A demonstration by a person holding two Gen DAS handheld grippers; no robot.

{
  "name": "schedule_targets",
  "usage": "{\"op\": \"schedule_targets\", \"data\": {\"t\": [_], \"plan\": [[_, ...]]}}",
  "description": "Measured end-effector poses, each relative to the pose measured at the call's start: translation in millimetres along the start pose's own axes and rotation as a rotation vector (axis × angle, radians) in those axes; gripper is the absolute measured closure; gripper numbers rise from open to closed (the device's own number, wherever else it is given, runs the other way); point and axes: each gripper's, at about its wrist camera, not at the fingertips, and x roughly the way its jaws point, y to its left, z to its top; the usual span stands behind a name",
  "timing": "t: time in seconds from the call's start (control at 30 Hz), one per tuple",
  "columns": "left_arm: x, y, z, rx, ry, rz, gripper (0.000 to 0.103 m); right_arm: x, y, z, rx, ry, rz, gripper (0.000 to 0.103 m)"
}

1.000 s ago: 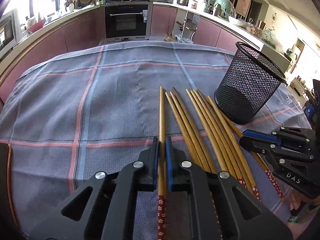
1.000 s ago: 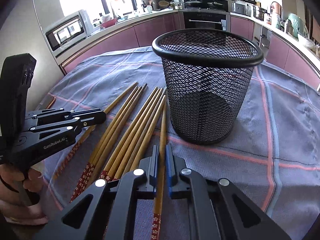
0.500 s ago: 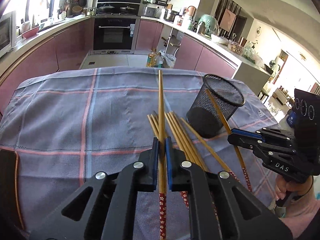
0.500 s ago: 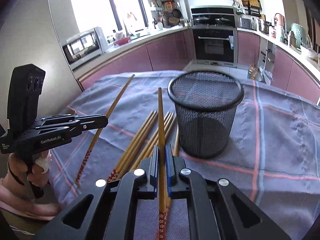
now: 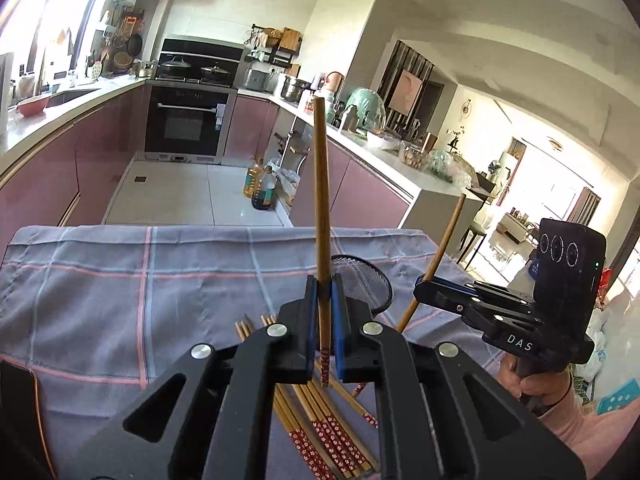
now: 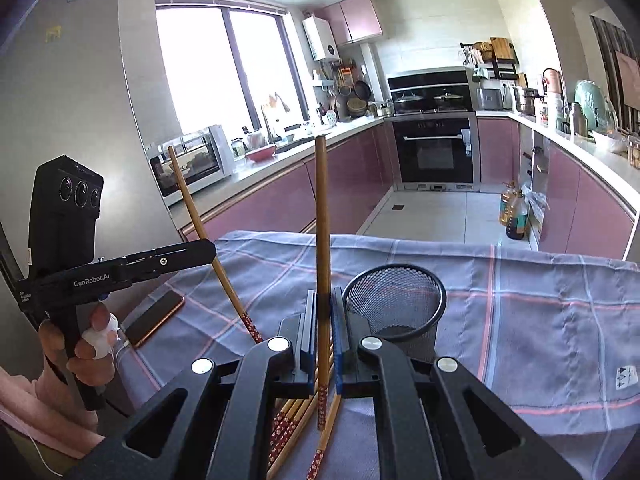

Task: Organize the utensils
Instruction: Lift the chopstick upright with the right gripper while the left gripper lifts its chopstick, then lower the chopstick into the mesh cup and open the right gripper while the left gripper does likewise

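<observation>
Left gripper clenched on one chopstick, lifted clear of table, near upright, red-patterned end down. Loose chopsticks lie bunched on checked tablecloth below both grippers, near table's front edge. Right gripper clamped on second chopstick, also raised, patterned end lowest. Black mesh cup stands upright on cloth just right of bundle. Phone lies at table's left edge.
</observation>
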Motion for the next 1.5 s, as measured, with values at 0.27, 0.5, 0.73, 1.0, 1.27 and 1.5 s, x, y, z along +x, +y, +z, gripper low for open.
{"op": "schedule_targets", "data": {"t": [0.27,0.5,0.73,1.0,1.27,1.5], "plan": [[2,-23,40,0.033,-0.068,-0.026,0.095,-18,-6,40,-0.023,-0.089,-0.004,0.097],[20,-42,67,0.07,-0.092,-0.035,0.095,-24,-15,68,-0.047,-0.157,-0.047,0.097],[58,-54,69,0.112,-0.025,-0.004,0.095,2,-26,68,-0.06,-0.096,-0.104,0.097],[105,-56,45,0.141,0.104,0.014,0.095,38,-34,50,-0.051,0.058,-0.109,0.097],[140,-43,28,0.152,0.174,0.03,0.095,64,-42,40,-0.023,0.157,-0.116,0.097],[152,-41,34,0.154,0.193,0.039,0.095,76,-45,45,0.008,0.163,-0.13,0.097]]}}
